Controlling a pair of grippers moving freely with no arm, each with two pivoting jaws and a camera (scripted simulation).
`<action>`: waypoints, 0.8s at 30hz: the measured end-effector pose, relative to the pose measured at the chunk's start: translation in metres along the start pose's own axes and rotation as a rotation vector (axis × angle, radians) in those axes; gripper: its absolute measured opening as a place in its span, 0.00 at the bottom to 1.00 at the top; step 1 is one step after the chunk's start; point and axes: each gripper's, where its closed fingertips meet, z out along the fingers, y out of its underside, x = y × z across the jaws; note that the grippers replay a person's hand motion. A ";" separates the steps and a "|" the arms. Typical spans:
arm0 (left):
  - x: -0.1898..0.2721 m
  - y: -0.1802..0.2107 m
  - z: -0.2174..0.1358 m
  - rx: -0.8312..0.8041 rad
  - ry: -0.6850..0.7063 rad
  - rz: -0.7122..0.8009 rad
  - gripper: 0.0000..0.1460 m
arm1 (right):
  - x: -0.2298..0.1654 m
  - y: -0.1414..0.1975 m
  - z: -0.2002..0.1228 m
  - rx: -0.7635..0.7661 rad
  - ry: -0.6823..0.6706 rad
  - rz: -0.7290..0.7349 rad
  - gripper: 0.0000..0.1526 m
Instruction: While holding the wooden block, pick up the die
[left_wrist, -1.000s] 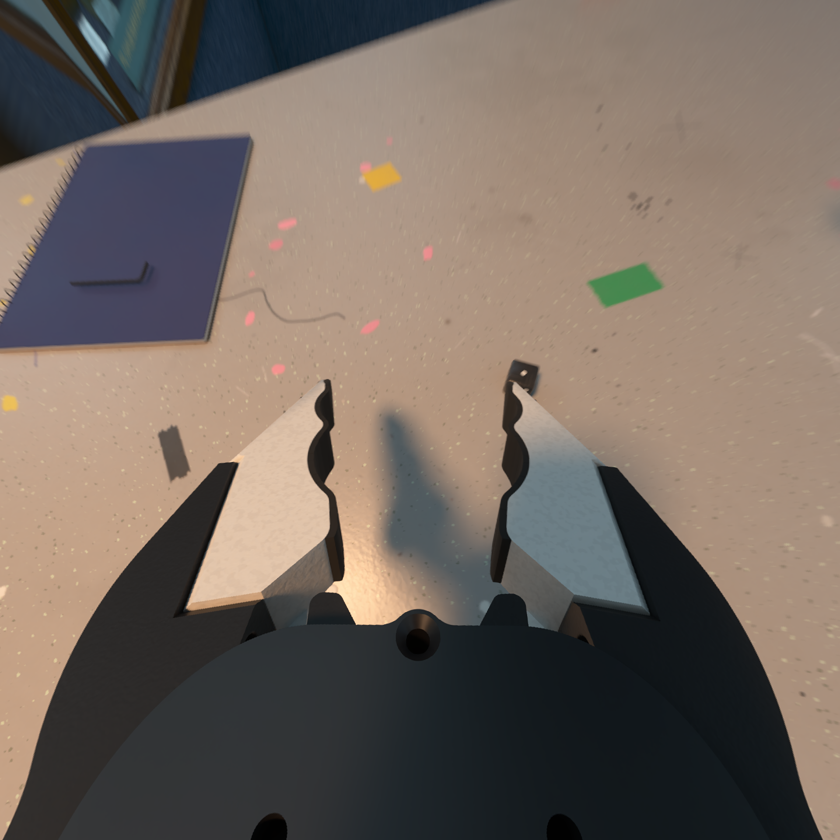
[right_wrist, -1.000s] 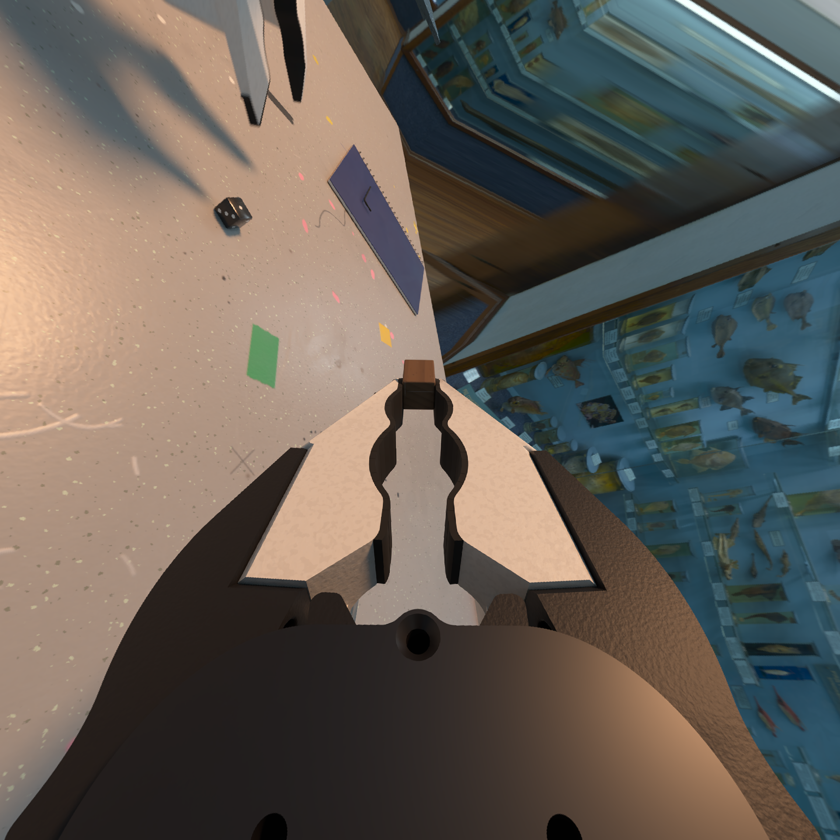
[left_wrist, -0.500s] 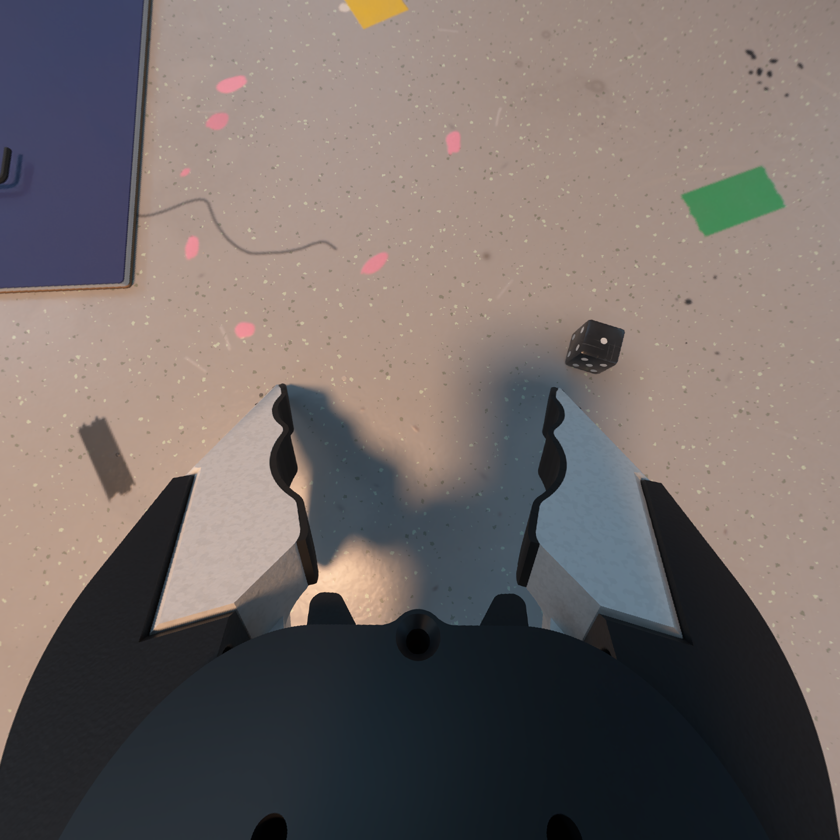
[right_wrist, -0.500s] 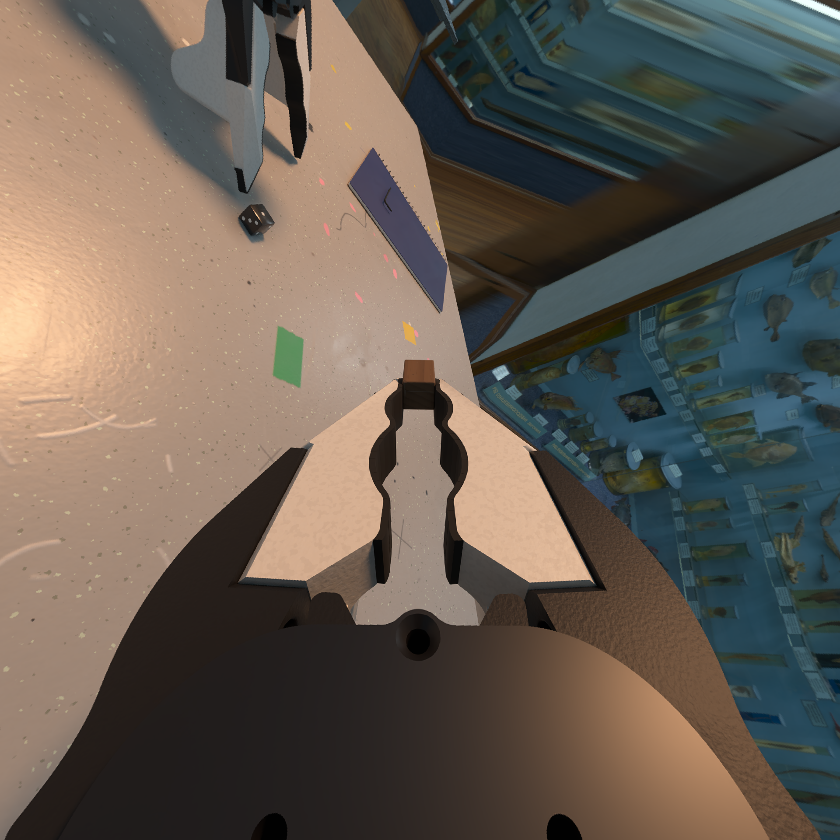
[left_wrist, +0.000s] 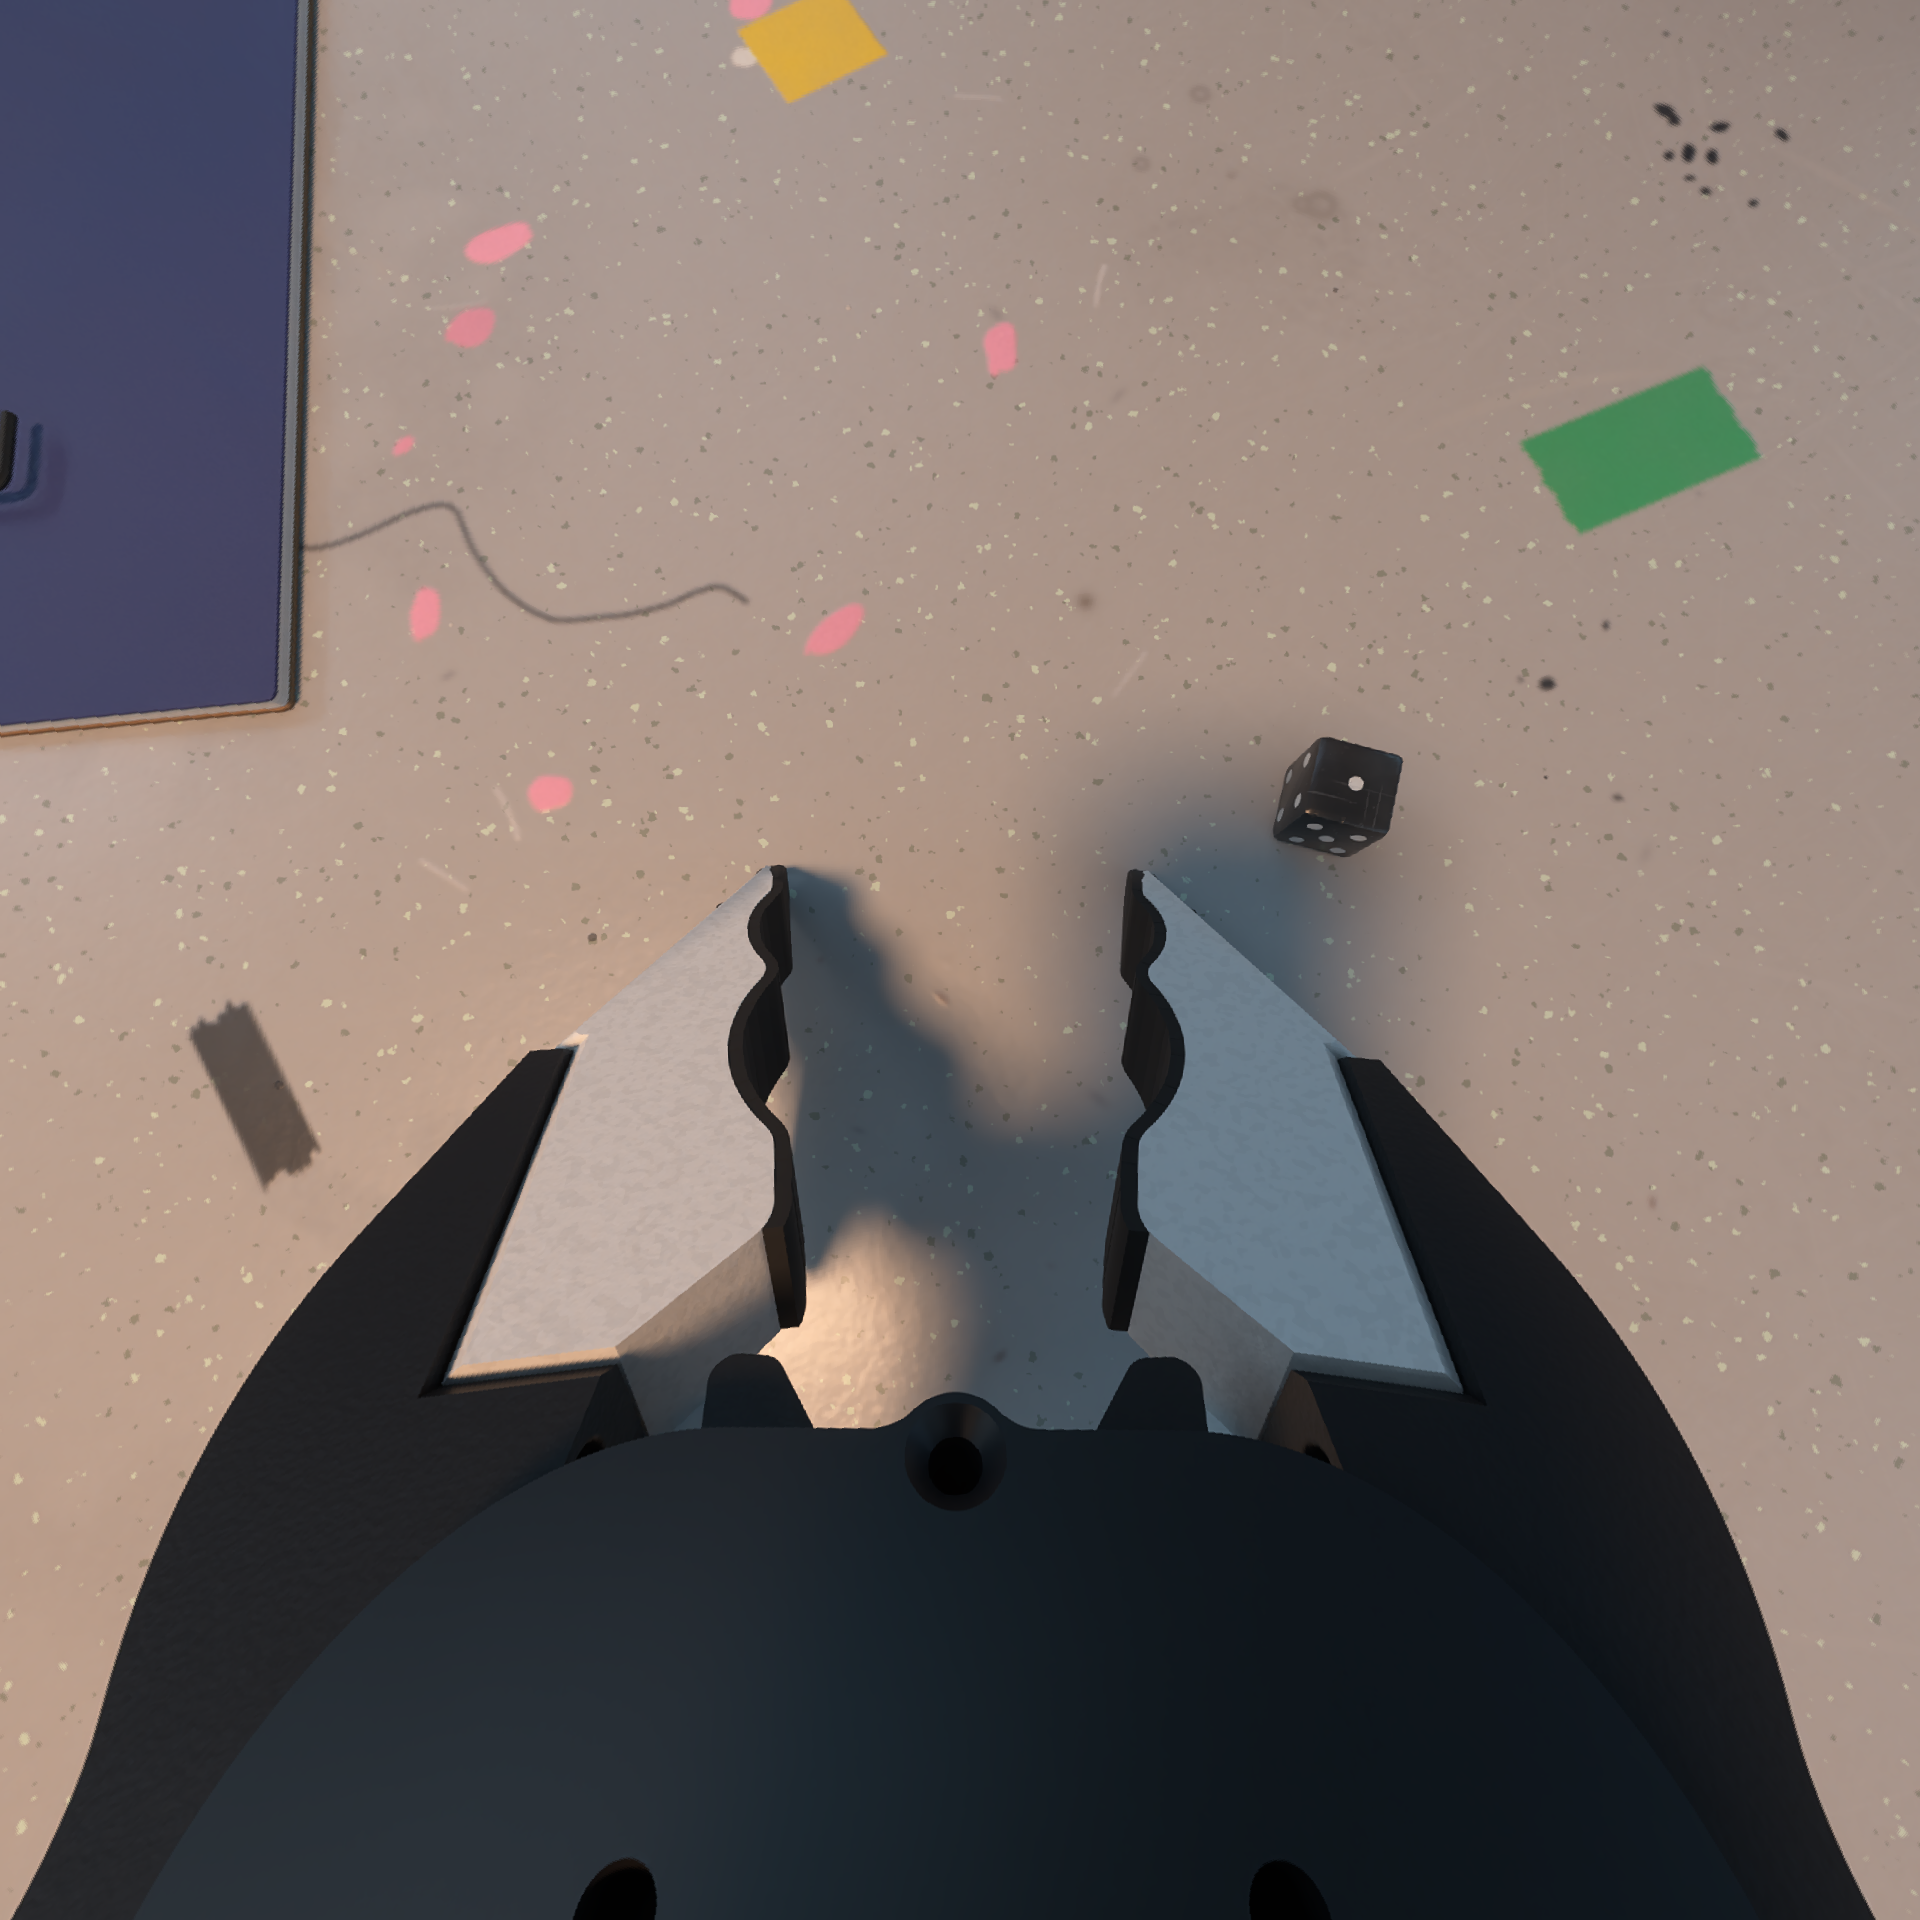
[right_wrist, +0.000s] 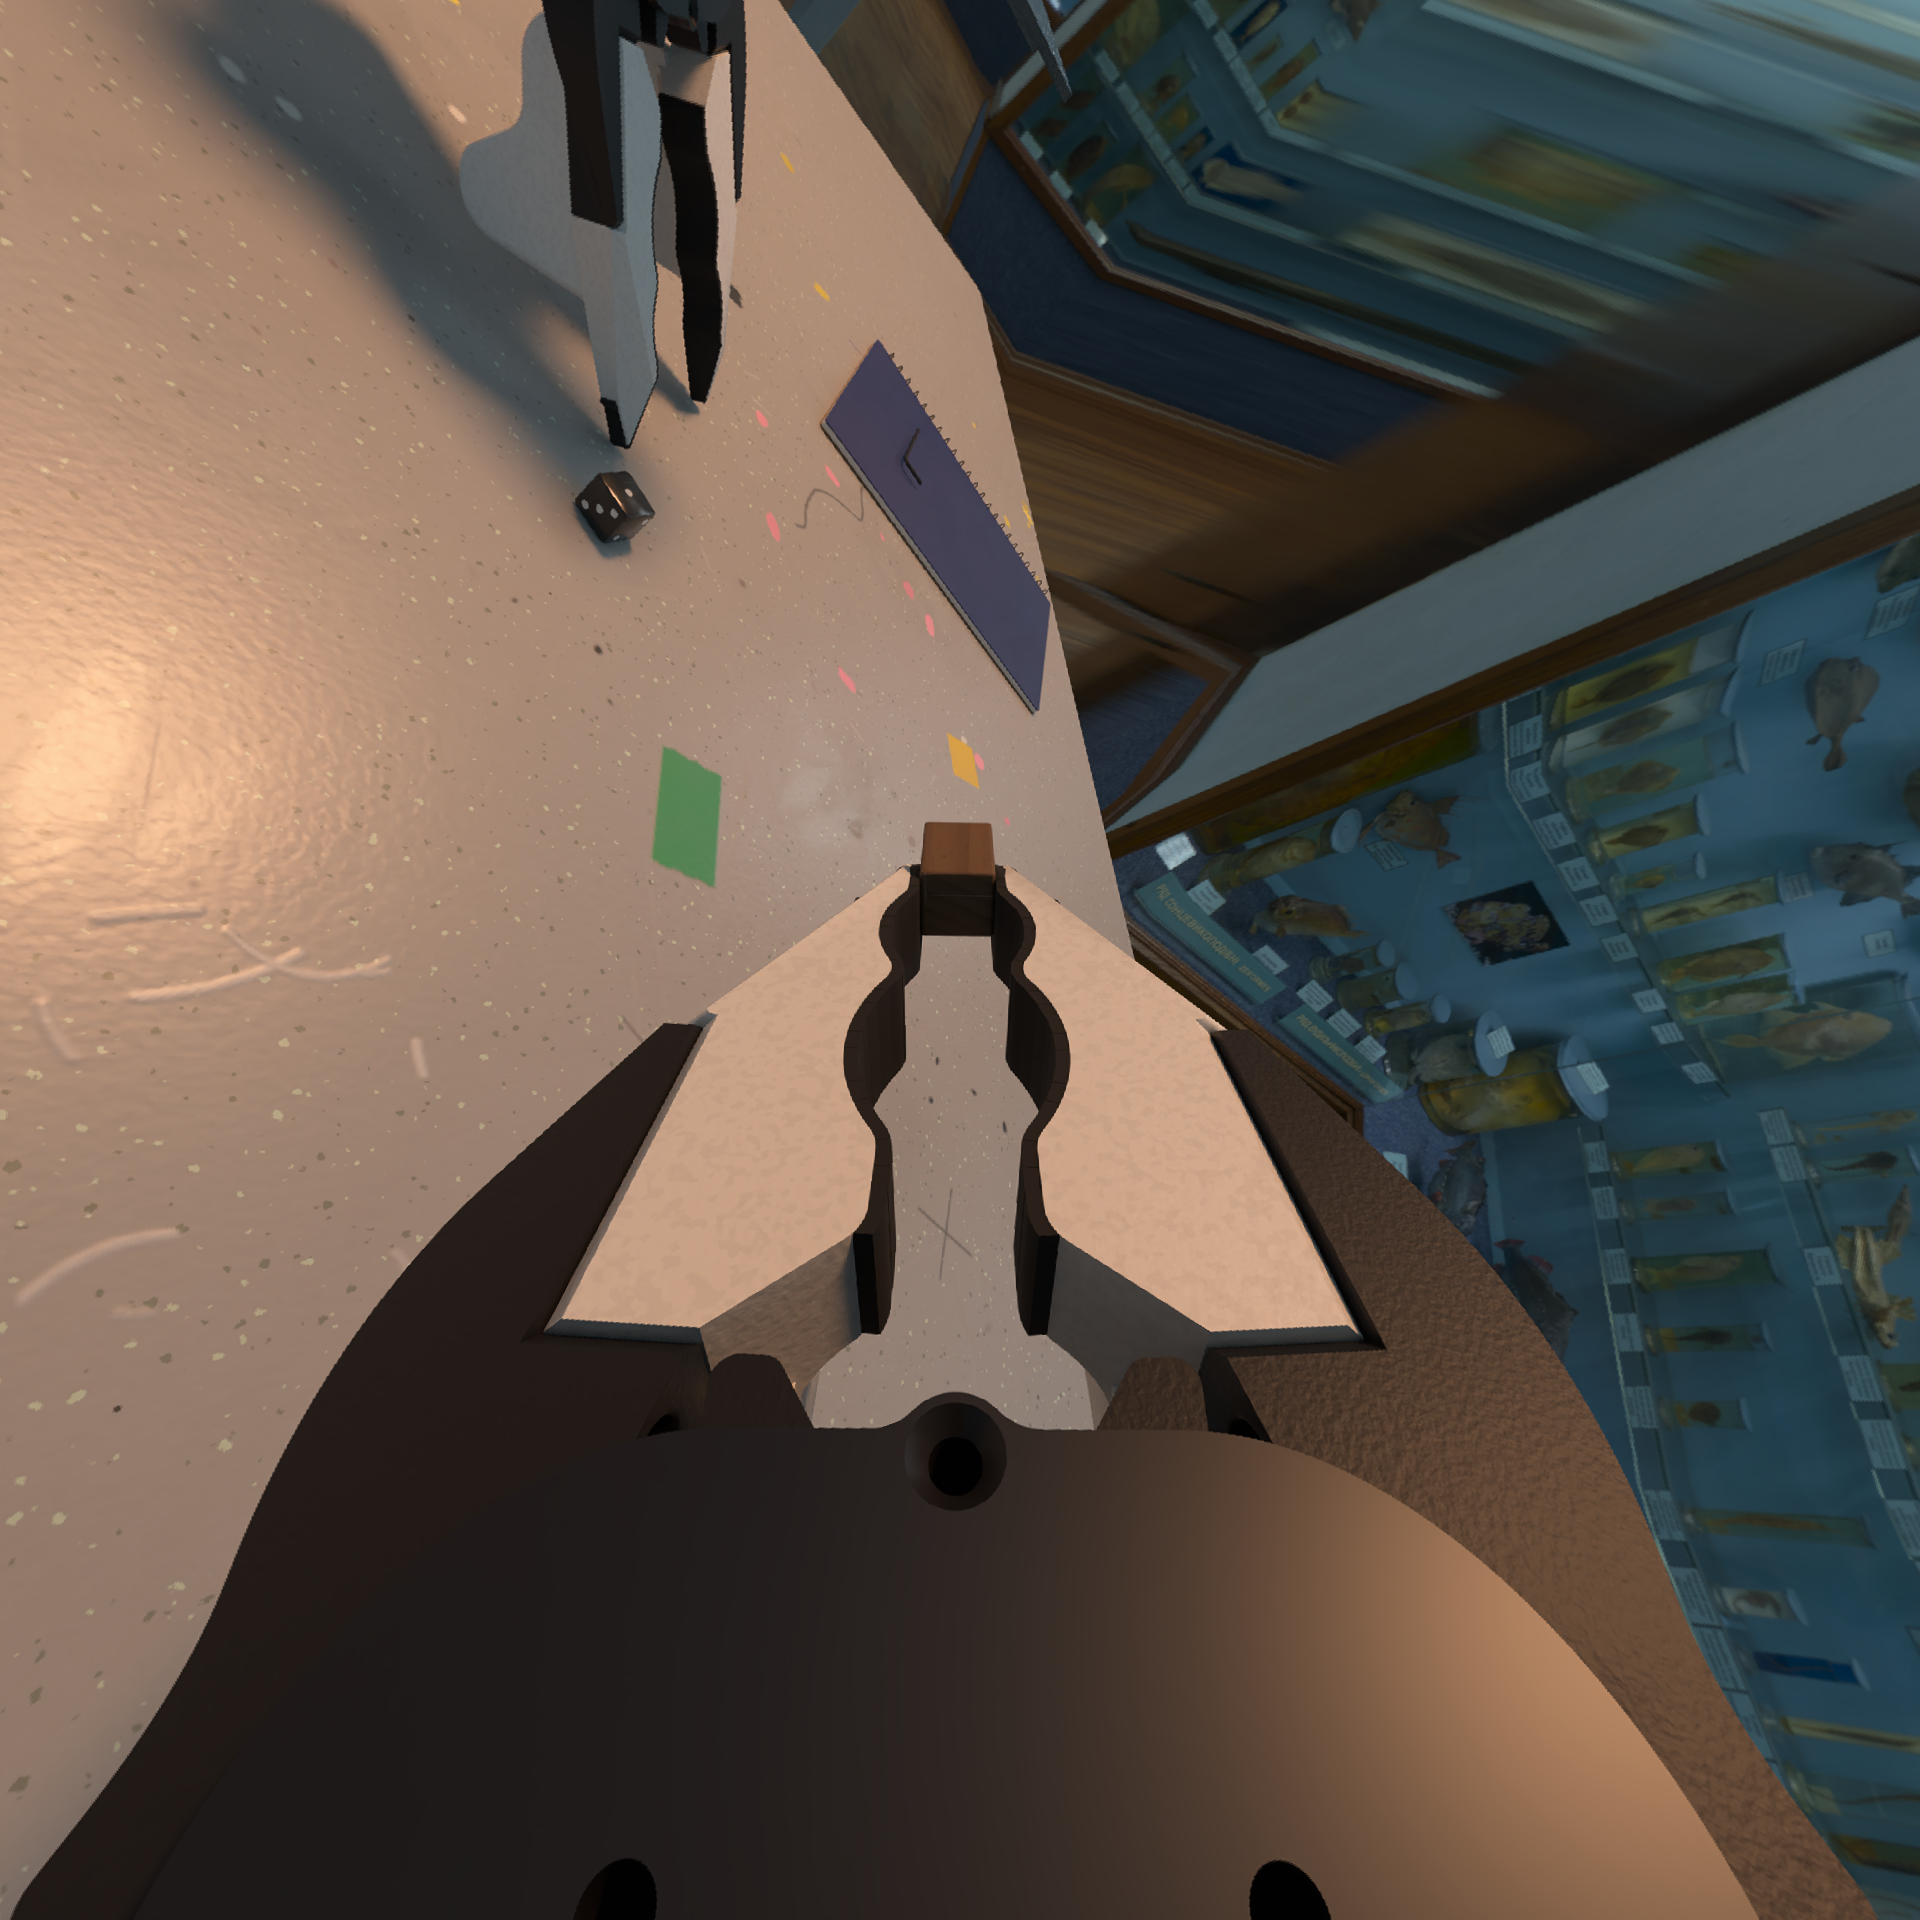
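A small black die with white pips lies on the speckled beige table, just beyond and to the right of my left gripper's right fingertip. My left gripper is open and empty, pointing down at the table close above it. In the right wrist view the die lies just past the tips of the left gripper. My right gripper is shut on a small brown wooden block held at its fingertips above the table near its edge.
A purple spiral notebook with a black hex key on it lies at the far left, also in the right wrist view. Flat green, yellow and grey patches mark the table. The table edge runs beside the notebook.
My left gripper tilted down over the table a second ago, then narrowed its opening somewhat while staying beside the die. The right gripper keeps its hold on the block and has drifted slightly.
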 end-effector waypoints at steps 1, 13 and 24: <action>0.000 0.000 0.000 0.001 0.001 0.001 0.44 | 0.000 0.000 0.000 0.001 0.001 0.001 0.08; -0.001 0.003 -0.007 -0.024 0.009 0.003 0.52 | -0.001 -0.002 0.000 0.023 -0.013 0.036 0.08; 0.073 -0.015 -0.001 0.055 0.227 0.274 0.40 | -0.004 -0.010 0.005 0.088 -0.059 0.163 0.08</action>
